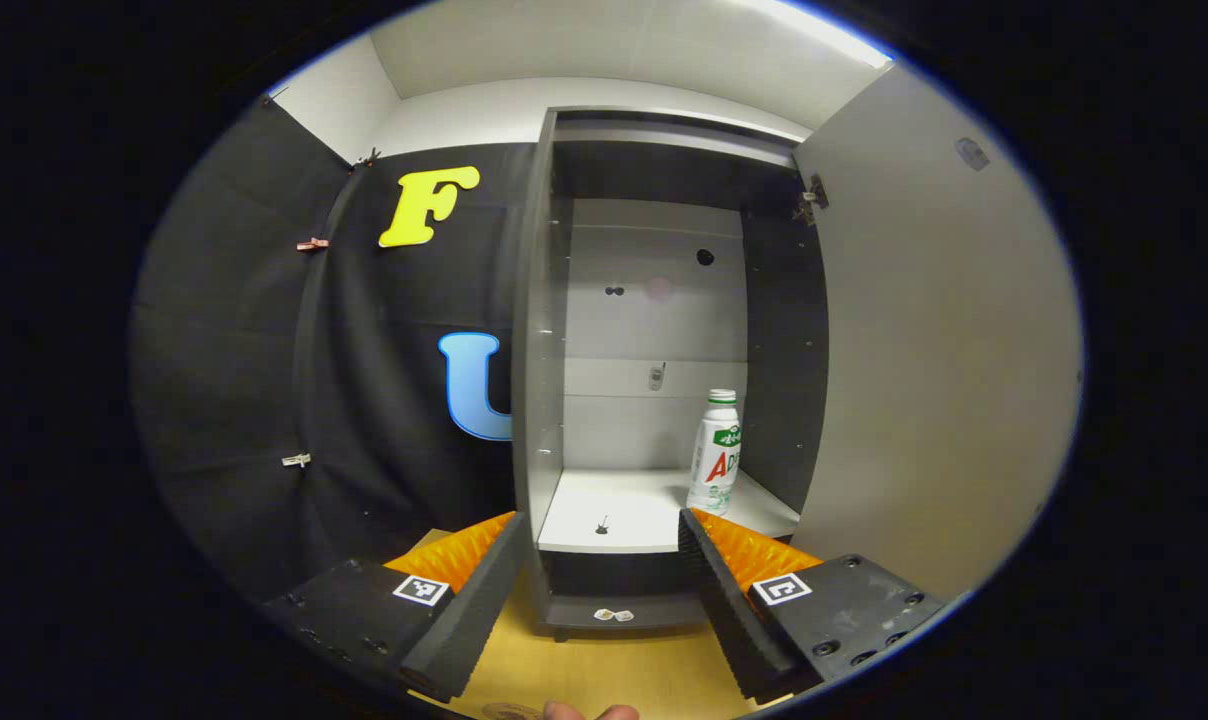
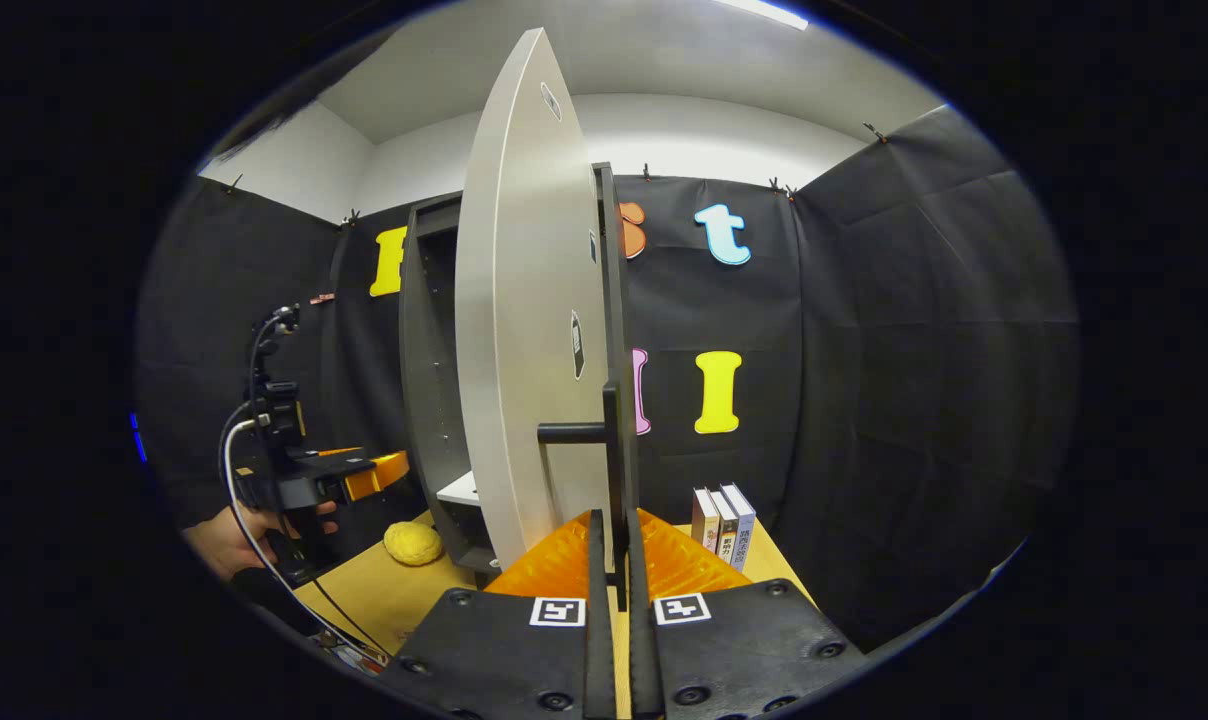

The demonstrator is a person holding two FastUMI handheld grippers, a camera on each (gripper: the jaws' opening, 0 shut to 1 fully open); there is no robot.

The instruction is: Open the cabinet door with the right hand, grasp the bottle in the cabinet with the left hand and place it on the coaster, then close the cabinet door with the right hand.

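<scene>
Left gripper point(image 1: 604, 560) gapes before the cabinet point(image 1: 539, 400), bottle point(image 1: 716, 452) just beyond.

The left gripper view faces straight into the open cabinet point(image 1: 654, 420) from near its front; the right gripper view looks edge-on along the swung-out door point(image 2: 524, 330) at close range; both share them.

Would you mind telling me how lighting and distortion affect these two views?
Left gripper view: cabinet interior evenly lit, bottle sharp, the open door bowed by the fisheye. Right gripper view: ceiling light glares at top, door edge curves strongly, books stay legible.
</scene>
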